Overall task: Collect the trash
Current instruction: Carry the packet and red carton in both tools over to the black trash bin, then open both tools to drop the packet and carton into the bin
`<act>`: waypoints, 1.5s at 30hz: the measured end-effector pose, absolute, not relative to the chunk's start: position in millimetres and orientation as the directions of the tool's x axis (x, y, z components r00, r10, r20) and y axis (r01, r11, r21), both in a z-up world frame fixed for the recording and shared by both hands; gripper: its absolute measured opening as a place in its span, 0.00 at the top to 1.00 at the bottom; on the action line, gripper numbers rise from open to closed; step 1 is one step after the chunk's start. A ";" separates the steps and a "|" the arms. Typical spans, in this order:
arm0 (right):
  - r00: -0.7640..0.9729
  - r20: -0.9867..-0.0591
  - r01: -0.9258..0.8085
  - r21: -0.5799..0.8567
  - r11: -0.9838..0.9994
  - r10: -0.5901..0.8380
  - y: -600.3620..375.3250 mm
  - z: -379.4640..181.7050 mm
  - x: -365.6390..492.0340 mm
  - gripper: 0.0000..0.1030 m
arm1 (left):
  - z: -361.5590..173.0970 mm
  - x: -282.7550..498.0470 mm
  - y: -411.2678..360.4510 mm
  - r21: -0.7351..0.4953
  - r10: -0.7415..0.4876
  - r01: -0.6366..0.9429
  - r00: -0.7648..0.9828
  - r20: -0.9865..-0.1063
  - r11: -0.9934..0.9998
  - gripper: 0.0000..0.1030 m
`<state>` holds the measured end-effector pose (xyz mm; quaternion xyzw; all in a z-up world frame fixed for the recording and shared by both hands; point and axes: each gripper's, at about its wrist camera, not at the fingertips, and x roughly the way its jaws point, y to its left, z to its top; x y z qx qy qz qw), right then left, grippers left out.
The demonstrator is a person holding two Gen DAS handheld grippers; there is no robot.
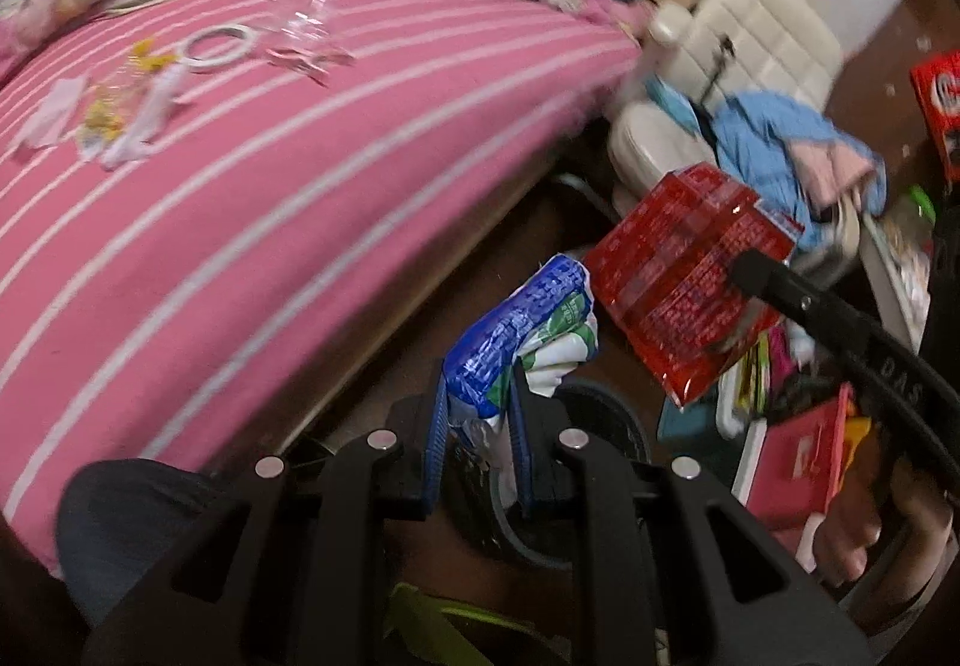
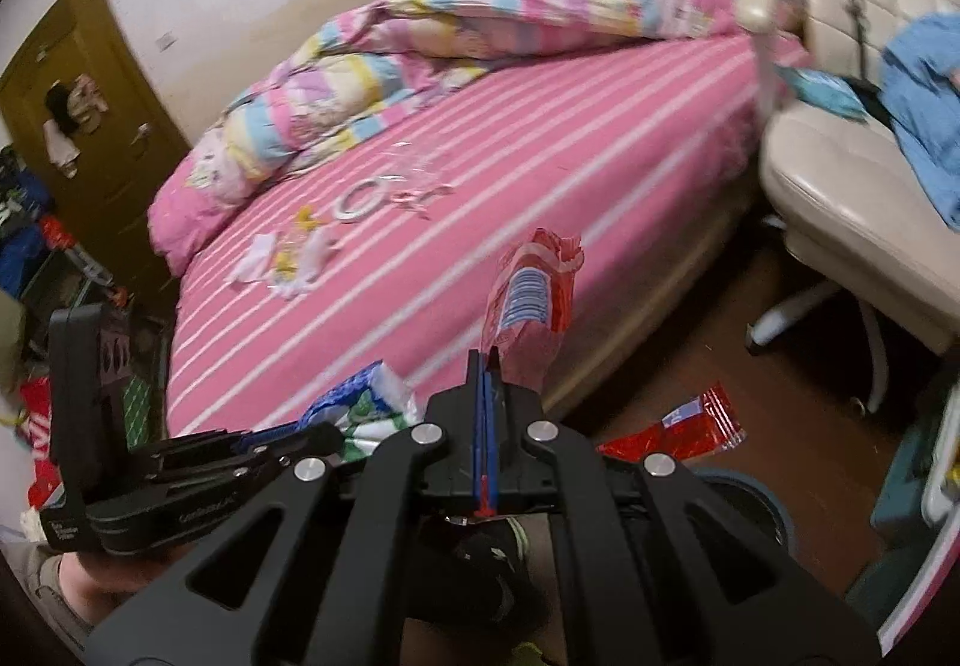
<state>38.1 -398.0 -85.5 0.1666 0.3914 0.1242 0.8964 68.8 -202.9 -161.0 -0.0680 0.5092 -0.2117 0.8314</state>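
Left tool [image 1: 480,396] grips blue wrapper [image 1: 522,318]; right tool [image 2: 487,366] red wrapper [image 2: 534,288]

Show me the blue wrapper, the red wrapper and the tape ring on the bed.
blue wrapper [image 1: 519,327], left wrist view, crumpled blue face
red wrapper [image 2: 531,300], right wrist view, barcode panel
tape ring [image 1: 217,45], left wrist view, white rim

On the bed [image 2: 540,174] a bunched quilt [image 2: 456,42] lies along the far side by the wall. Nearer, on the sheet, a tape ring [image 2: 355,208] sits between clear plastic scraps [image 2: 420,168] on its right and a cluster of small wrappers [image 2: 288,258] on its left. A chair [image 2: 852,186] stands right of the bed, clothes [image 2: 924,96] heaped on its seat. One wrapper [image 2: 678,429] lies on the floor [image 2: 690,342] before the chair.
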 end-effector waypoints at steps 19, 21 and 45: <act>0.473 -0.842 0.275 0.422 0.864 0.261 -517.2 -238.3 -18.9 0.99 | -267.7 53.1 -328.2 -0.376 -0.430 0.432 0.030 -0.902 0.820 0.83; 0.443 -0.855 0.297 0.423 0.856 0.269 -520.7 -254.6 -23.6 0.99 | -279.6 52.1 -338.0 -0.387 -0.426 0.435 -0.009 -0.905 0.813 0.83; 0.241 -0.933 0.354 0.340 0.871 0.267 -511.9 -343.2 -32.6 0.96 | -389.1 61.3 -391.0 -0.402 -0.328 0.432 -0.238 -0.914 0.808 0.78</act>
